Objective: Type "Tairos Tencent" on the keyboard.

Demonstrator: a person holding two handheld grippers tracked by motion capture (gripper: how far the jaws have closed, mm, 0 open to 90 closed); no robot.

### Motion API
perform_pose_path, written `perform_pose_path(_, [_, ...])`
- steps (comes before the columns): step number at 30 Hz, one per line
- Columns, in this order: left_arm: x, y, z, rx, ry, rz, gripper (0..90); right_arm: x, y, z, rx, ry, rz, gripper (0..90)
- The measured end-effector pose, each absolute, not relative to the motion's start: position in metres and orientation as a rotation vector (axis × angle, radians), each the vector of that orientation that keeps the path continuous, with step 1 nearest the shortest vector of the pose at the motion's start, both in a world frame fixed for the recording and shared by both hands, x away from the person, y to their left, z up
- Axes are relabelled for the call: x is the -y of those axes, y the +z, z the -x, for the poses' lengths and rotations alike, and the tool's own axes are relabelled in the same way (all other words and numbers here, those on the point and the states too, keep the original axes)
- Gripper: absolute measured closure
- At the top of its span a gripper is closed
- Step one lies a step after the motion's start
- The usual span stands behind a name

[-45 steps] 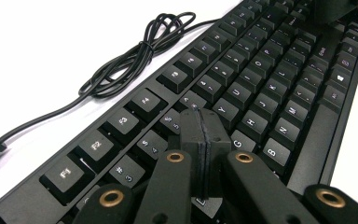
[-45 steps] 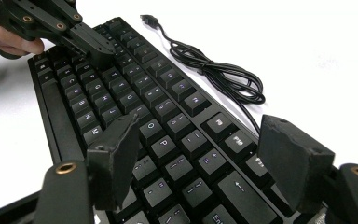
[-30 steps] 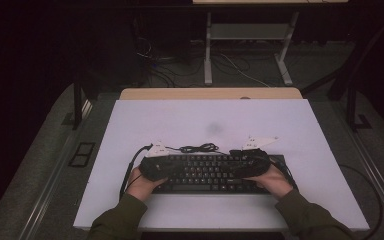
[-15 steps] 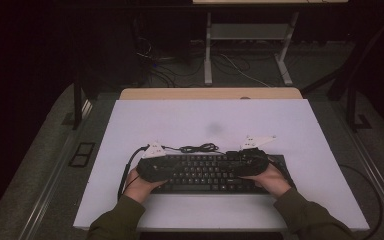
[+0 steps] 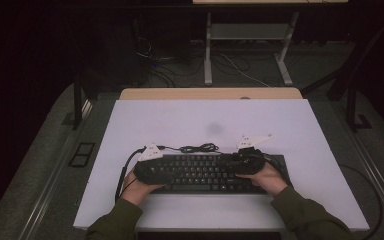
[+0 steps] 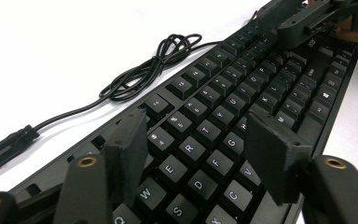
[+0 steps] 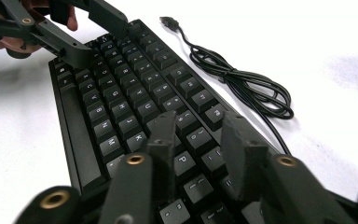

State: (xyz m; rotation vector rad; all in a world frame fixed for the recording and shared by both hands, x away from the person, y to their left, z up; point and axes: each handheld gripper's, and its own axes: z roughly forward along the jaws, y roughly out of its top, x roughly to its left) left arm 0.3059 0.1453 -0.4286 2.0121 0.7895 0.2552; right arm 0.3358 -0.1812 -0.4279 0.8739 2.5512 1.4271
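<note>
A black keyboard (image 5: pixel 205 172) lies flat near the front of the white table (image 5: pixel 205 120). Its black cable (image 5: pixel 197 148) is coiled just behind it, with the plug (image 7: pixel 168 21) loose on the table. My left gripper (image 5: pixel 152 167) hovers over the keyboard's left end. Its jaws have just been opening, and in the left gripper view the left gripper (image 6: pixel 200 149) stands open above the letter keys with nothing held. My right gripper (image 5: pixel 247 162) hovers over the right end. Its jaws have just been closing, and the right gripper (image 7: pixel 199 135) keeps a narrow gap with only keys below it.
A wooden strip (image 5: pixel 210 93) edges the back of the table. Behind it on the dark floor stand a metal desk frame (image 5: pixel 247 35) and loose cables (image 5: pixel 155 65). A wide bare stretch of white tabletop lies behind the keyboard.
Both hands stay over the two ends of the keyboard. The keyboard and its cable lie where they were.
</note>
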Motion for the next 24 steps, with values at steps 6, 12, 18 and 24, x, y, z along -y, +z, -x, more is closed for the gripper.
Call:
perform_pose_path(6, [-0.15, -0.429, -0.303, -0.809, 0.271, -1.999, 30.2, 0.176, -0.428, -0.339, -2.57, 1.424, -0.855, 75.5])
perform_pose_path(12, [-0.155, -0.43, -0.3, -0.841, 0.287, -1.982, 22.4, 0.17, -0.429, -0.341, -2.608, 1.424, -0.827, 82.7])
perform_pose_path(18, [-0.159, -0.43, -0.296, -0.86, 0.304, -1.972, 18.5, 0.164, -0.431, -0.343, -2.652, 1.406, -0.804, 88.7])
perform_pose_path(24, [-0.163, -0.431, -0.294, -0.876, 0.324, -1.967, 15.5, 0.158, -0.432, -0.346, -2.687, 1.381, -0.773, 89.5])
